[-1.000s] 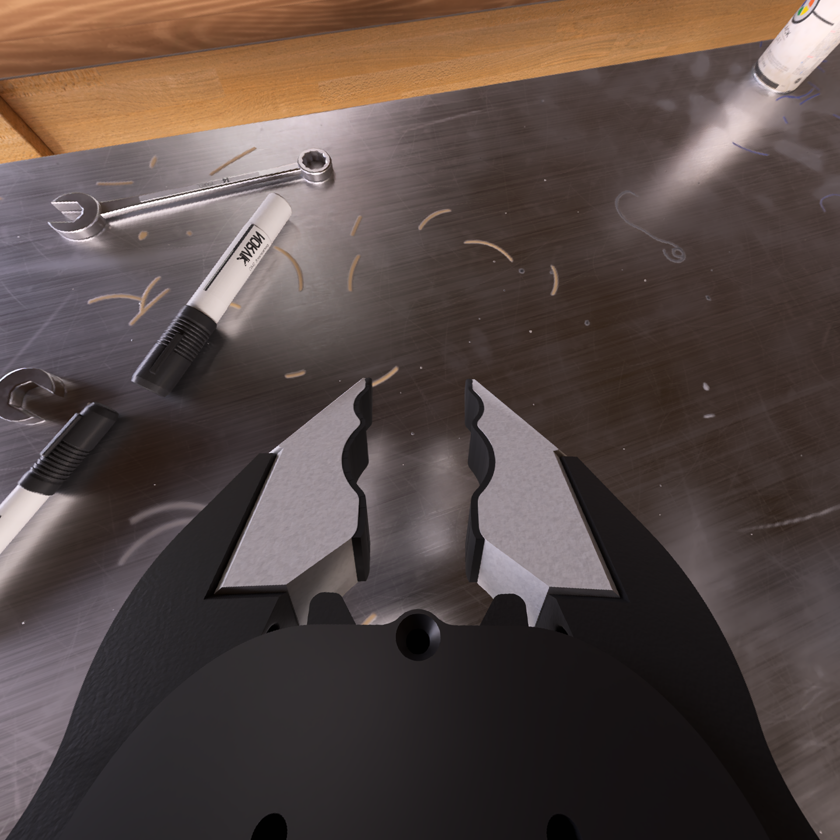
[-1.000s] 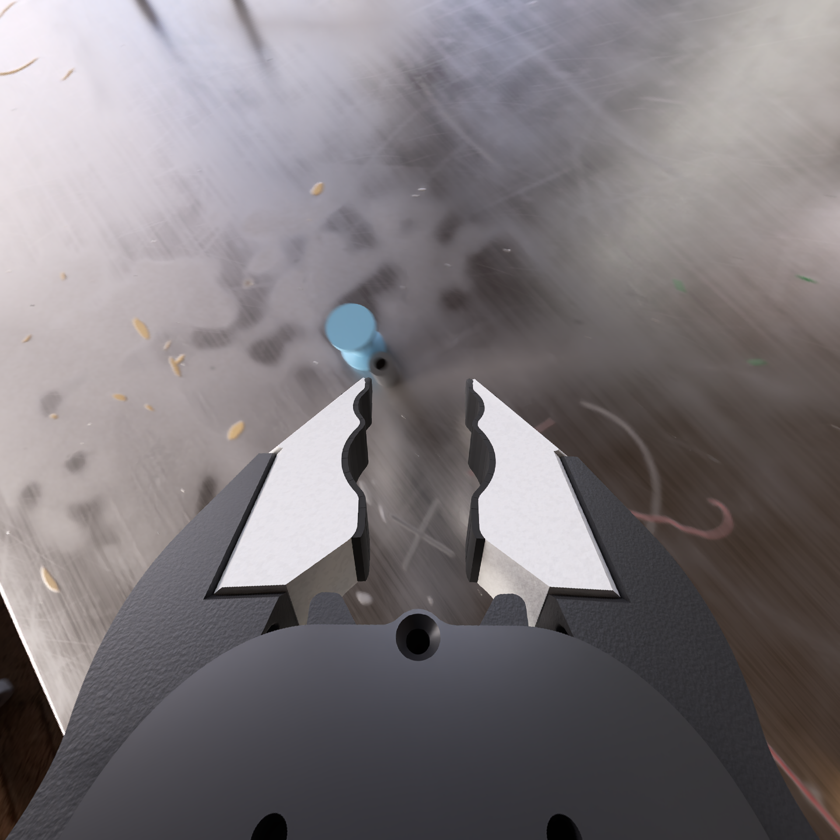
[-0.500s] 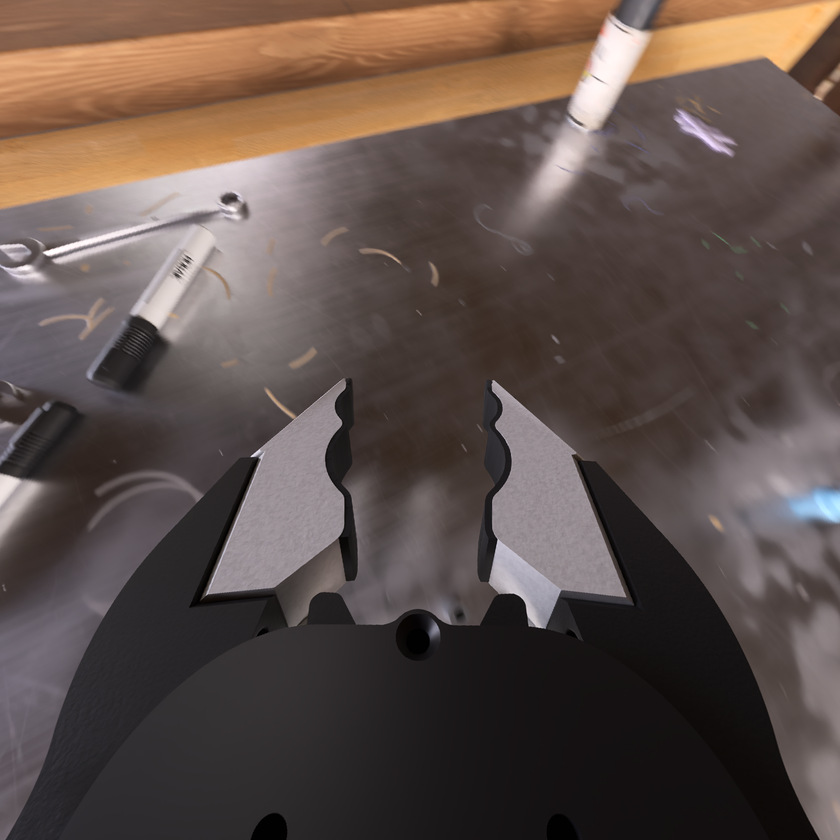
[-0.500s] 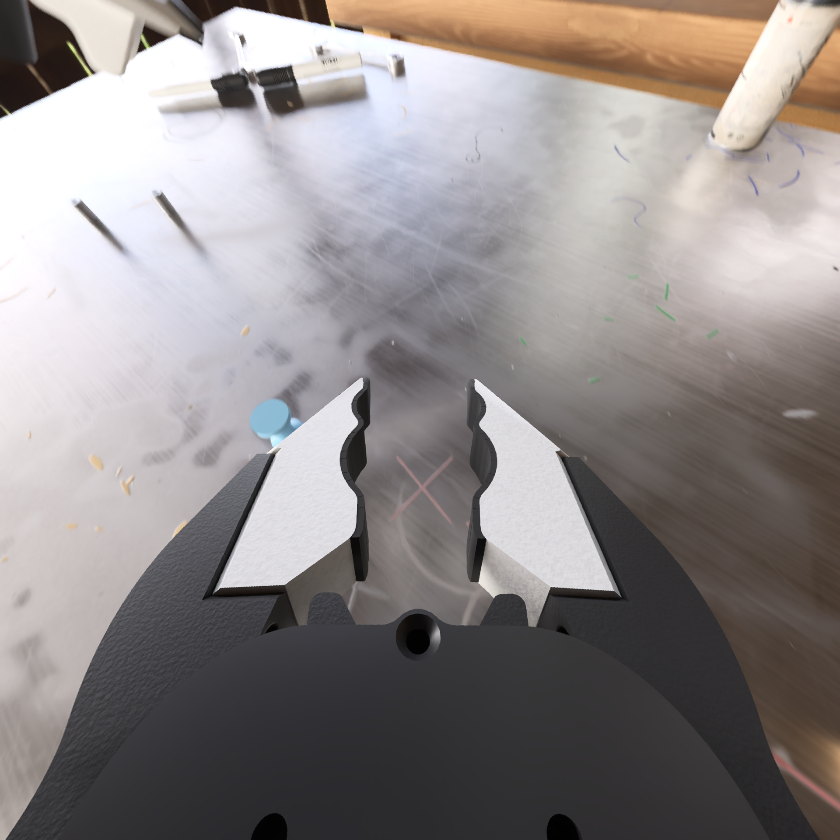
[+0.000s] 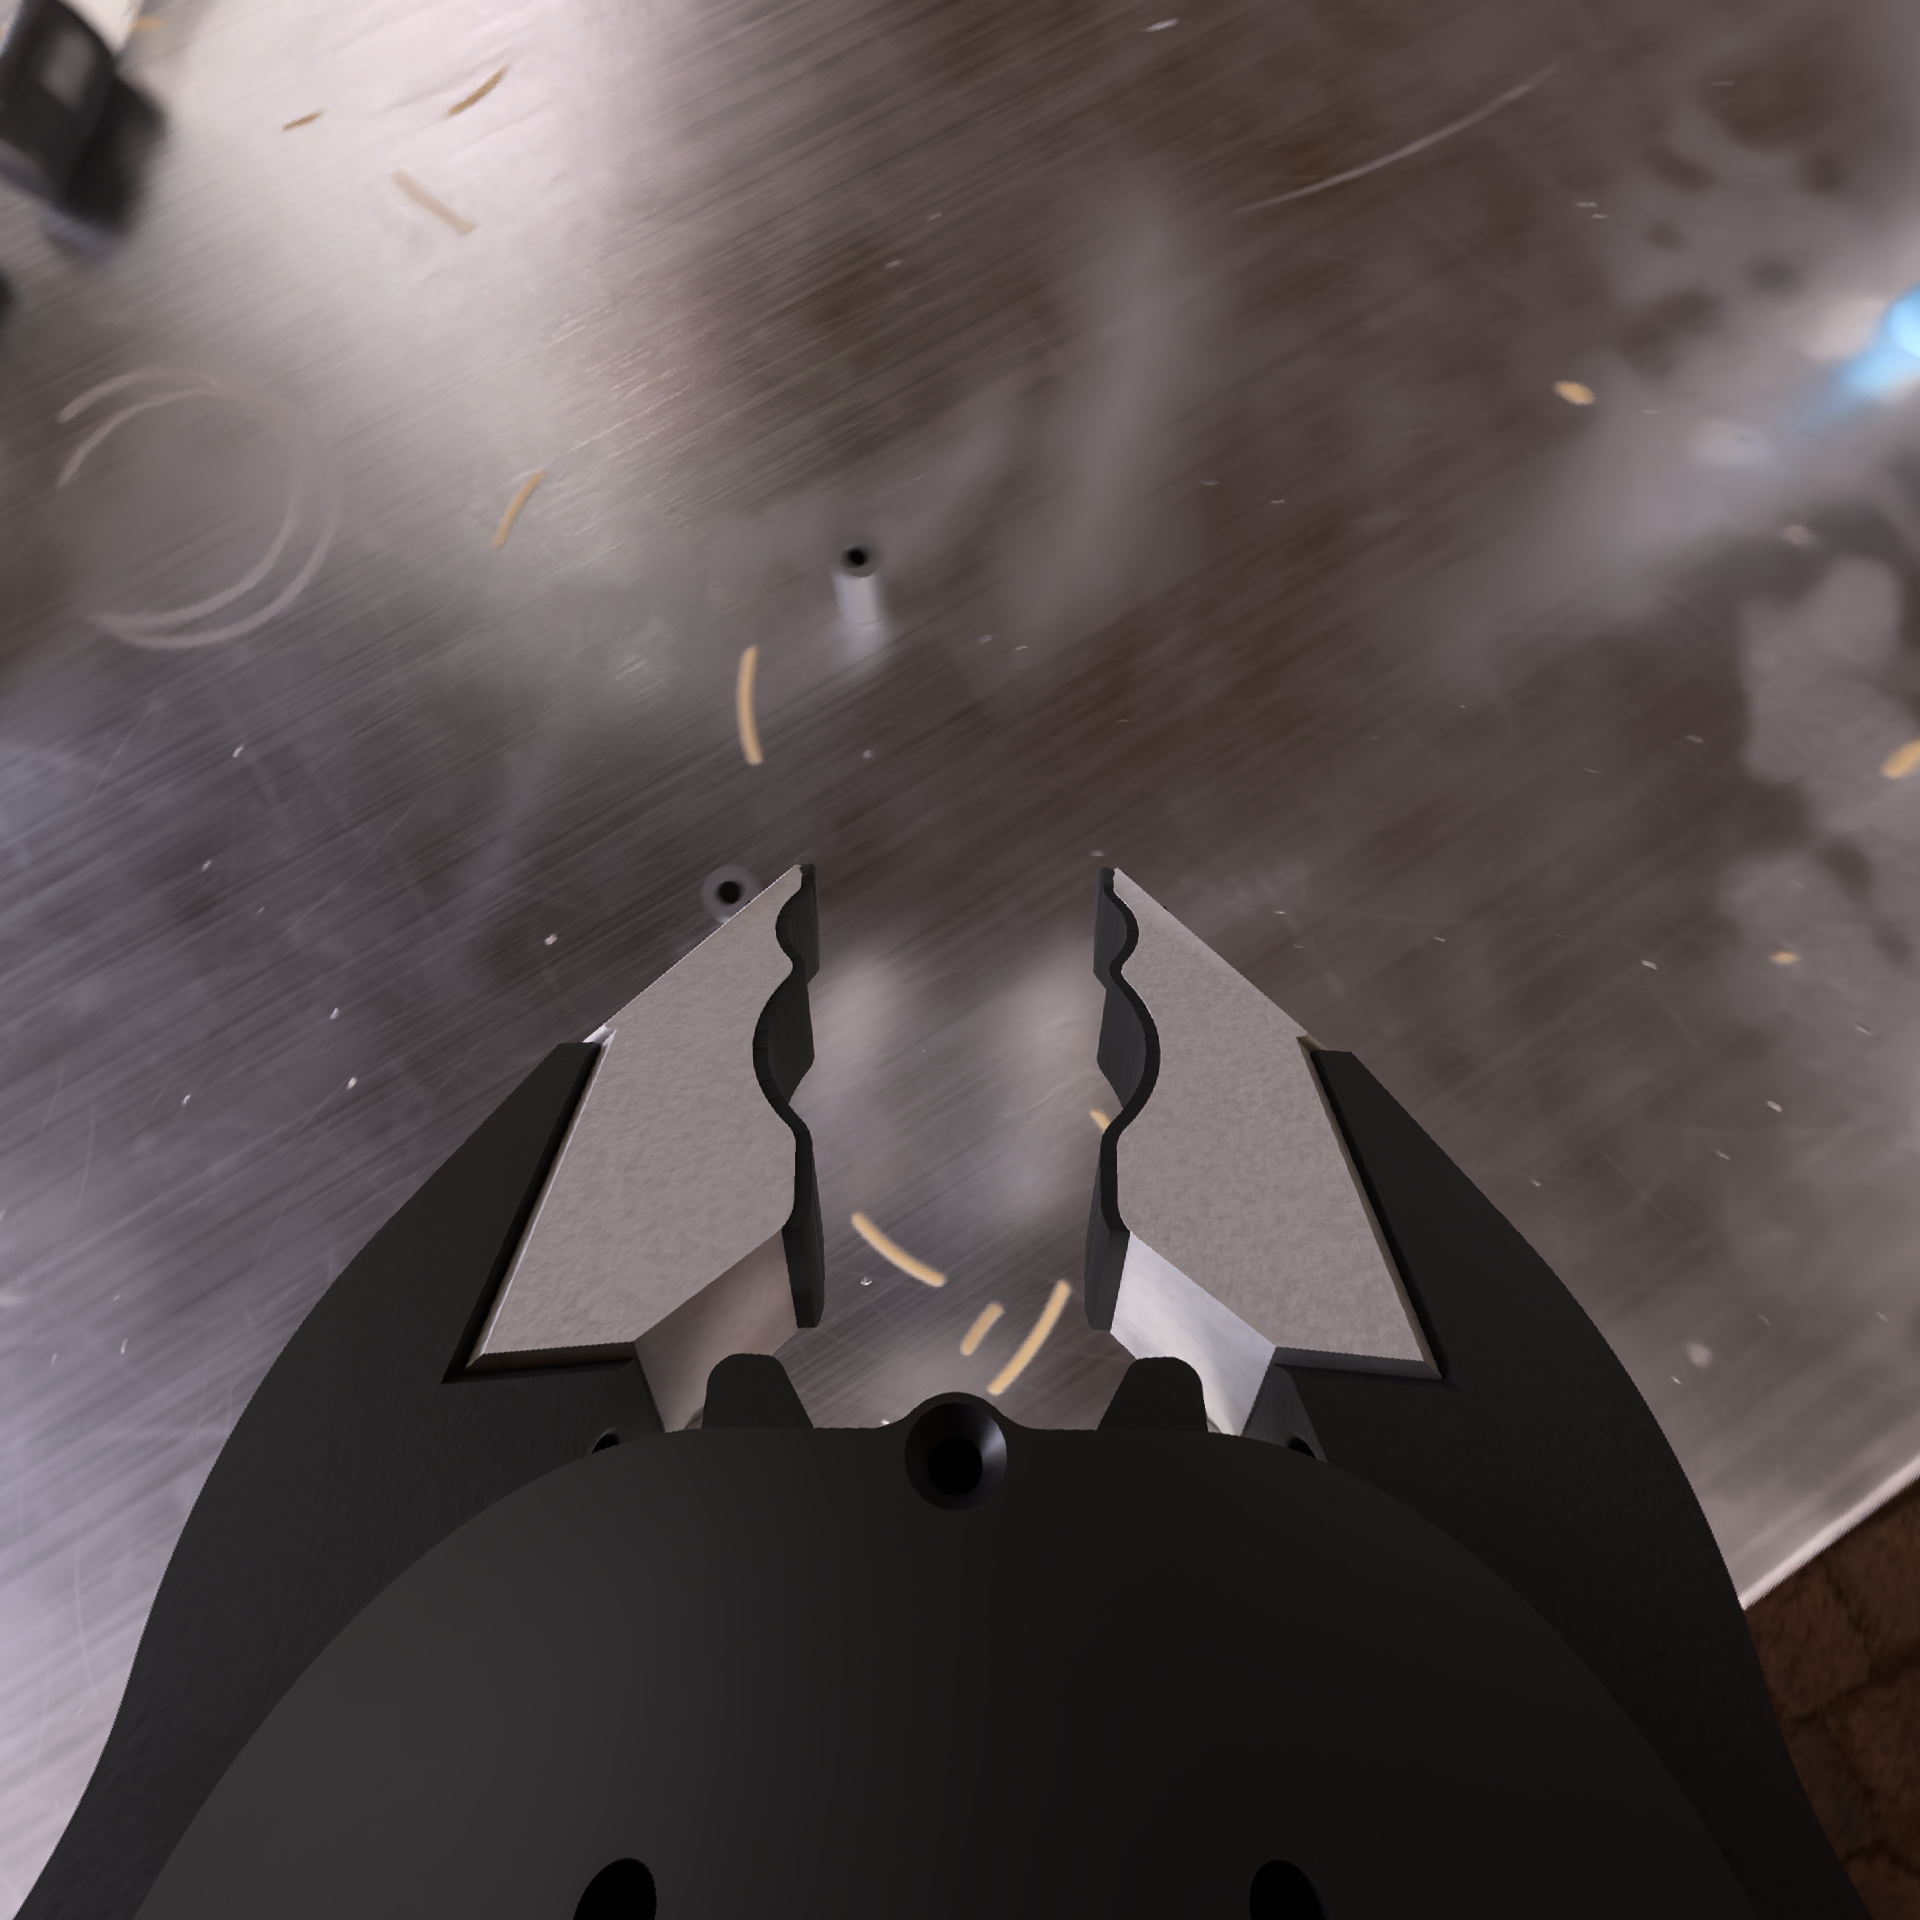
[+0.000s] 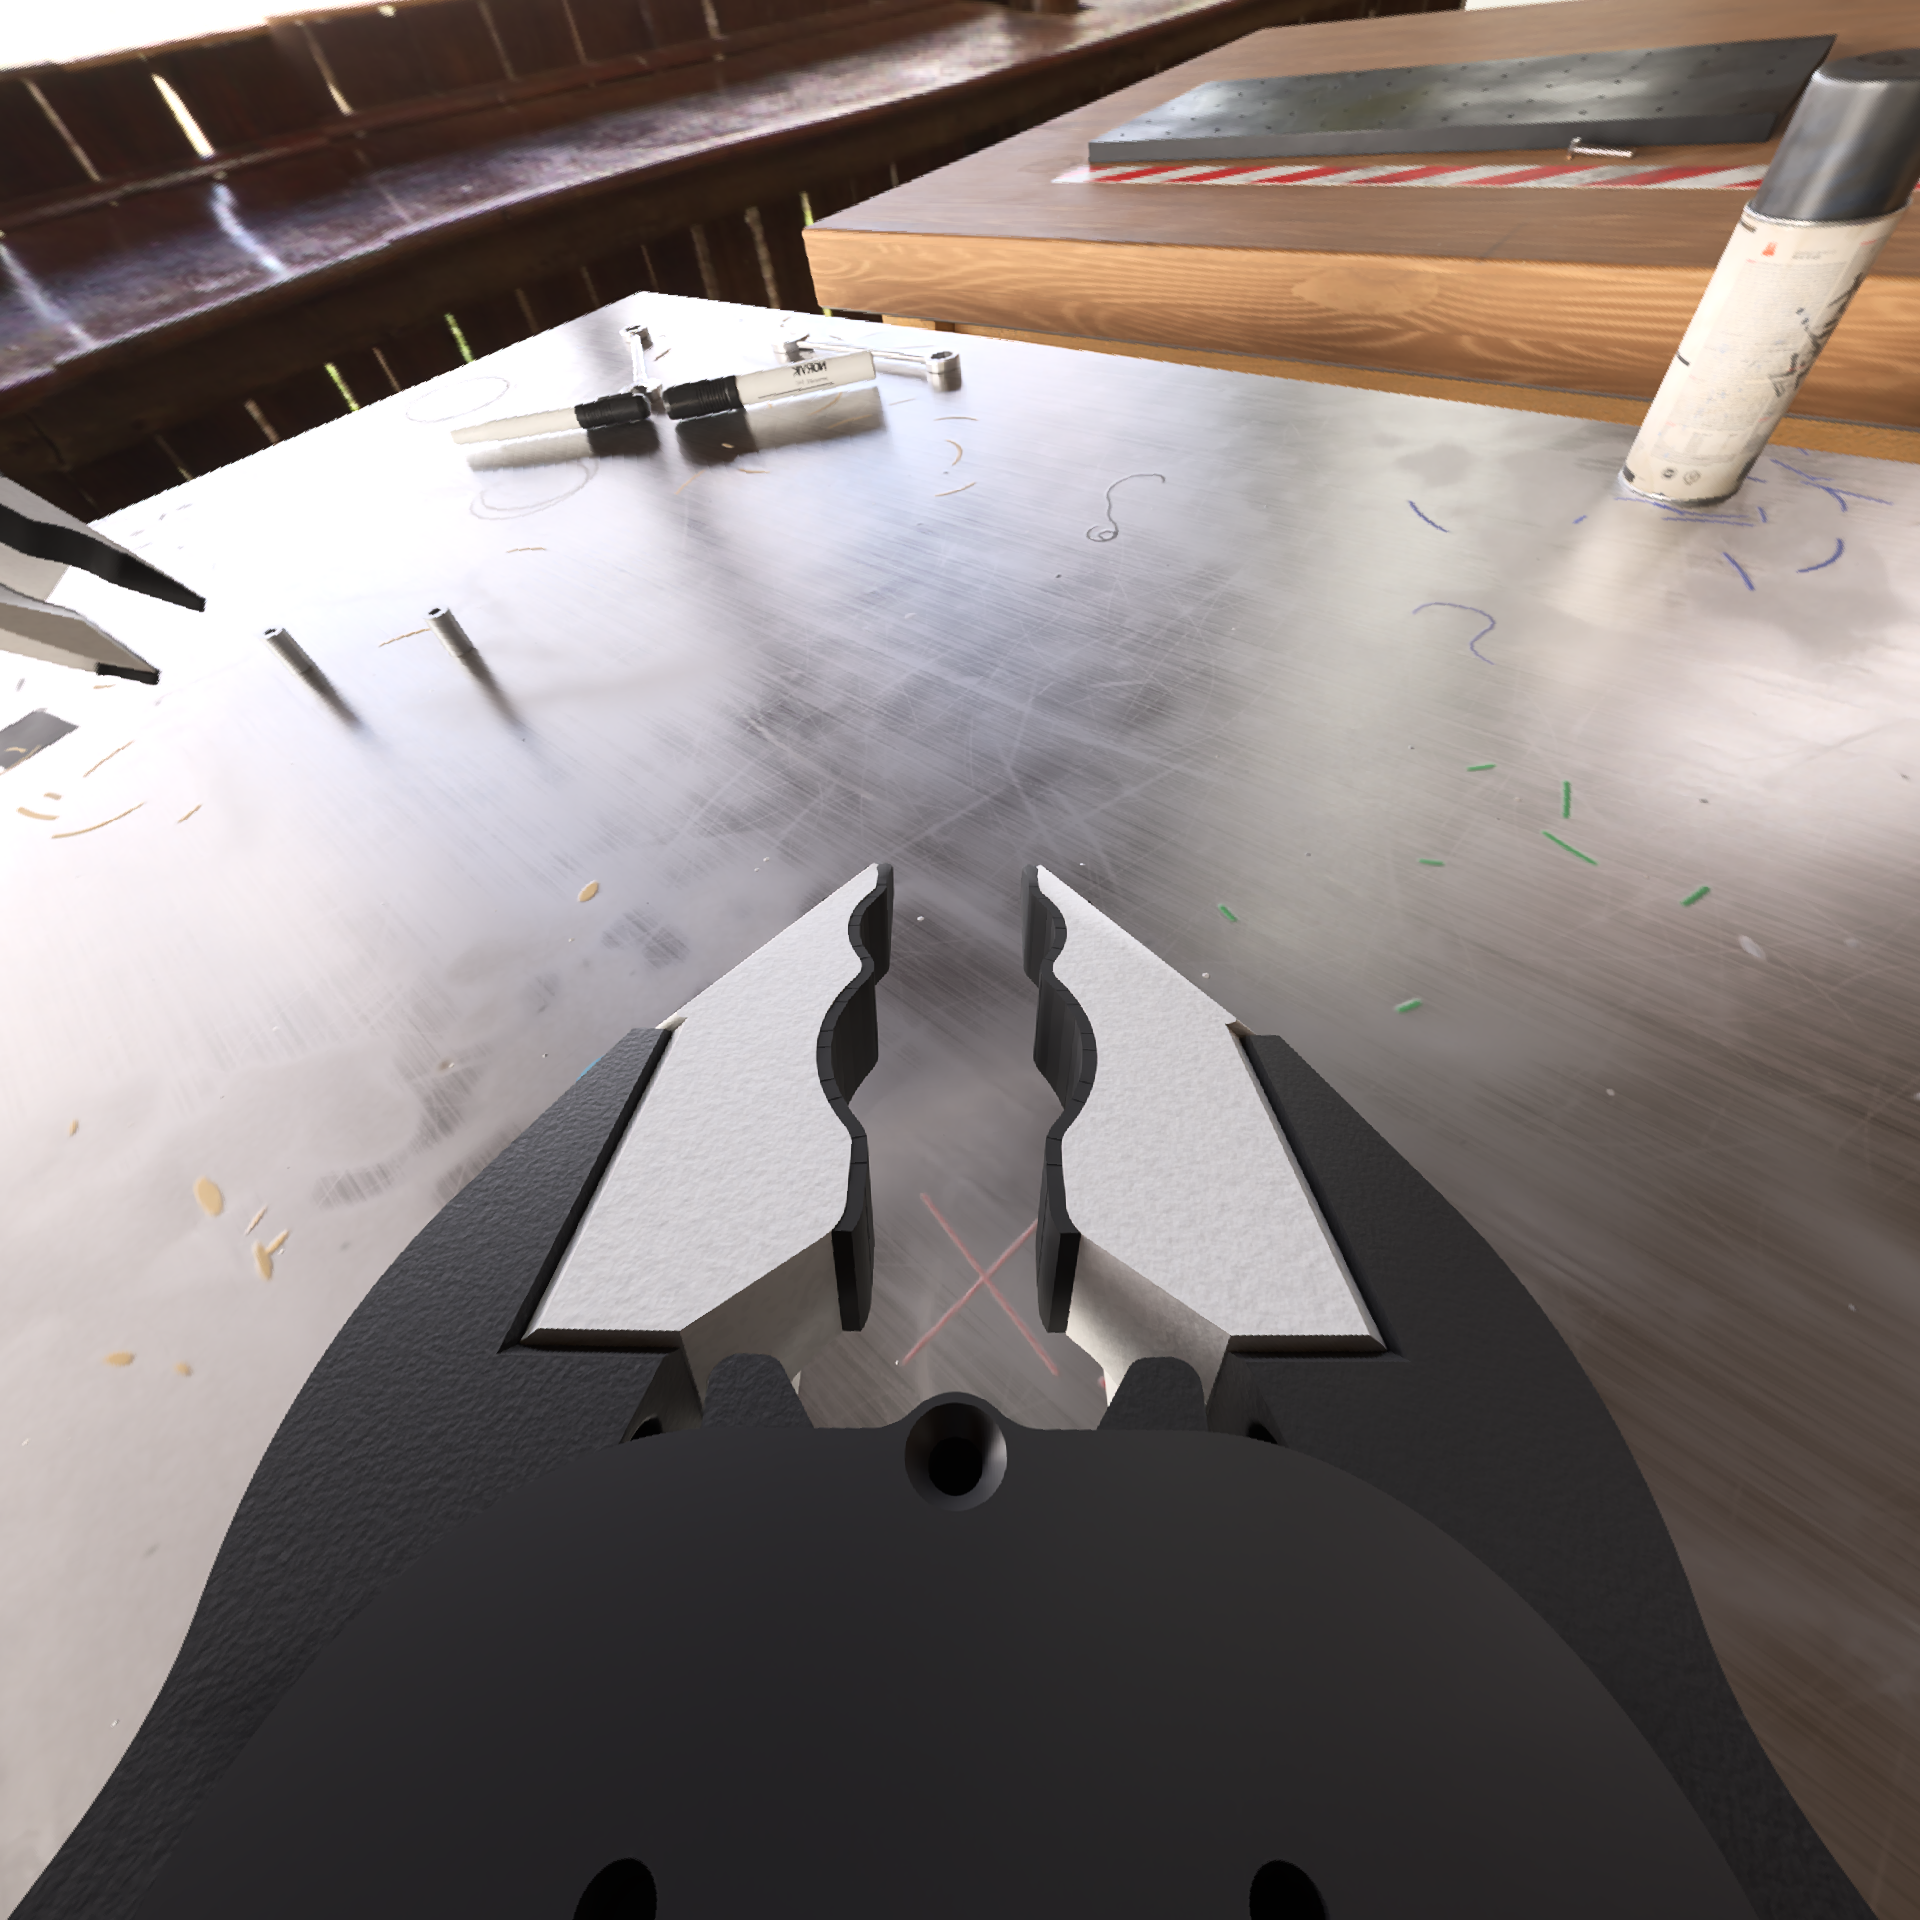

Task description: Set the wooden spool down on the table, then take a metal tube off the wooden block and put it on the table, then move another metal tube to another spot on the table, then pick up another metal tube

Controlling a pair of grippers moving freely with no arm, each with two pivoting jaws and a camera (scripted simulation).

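Two short metal tubes stand upright on the steel table (image 5: pixel 1351 935). In the left wrist view one tube (image 5: pixel 857 584) is ahead of my left gripper (image 5: pixel 956 883), and the other tube (image 5: pixel 727 894) is at its left fingertip, partly hidden. The left gripper is open and empty. The right wrist view shows both tubes (image 6: pixel 286 649) (image 6: pixel 452 634) far left, with the left gripper's fingers (image 6: pixel 94 613) beside them. My right gripper (image 6: pixel 956 878) is empty, its jaws narrowly apart, over a red cross mark (image 6: pixel 977 1299). A blue blurred piece (image 5: pixel 1891 343) lies at the right edge.
Two markers (image 6: pixel 665 400) and wrenches (image 6: pixel 639 364) lie at the table's far left corner. A spray can (image 6: pixel 1756 312) stands far right. A wooden bench (image 6: pixel 1247 270) with a grey plate (image 6: pixel 1455 104) is behind. The table edge (image 5: pixel 1455 1538) is near, lower right.
The left view has swung down and right; the two tubes came into view and its jaws opened wider. The right gripper has tilted up, its jaws have narrowed, and the blue piece has slipped behind its finger.
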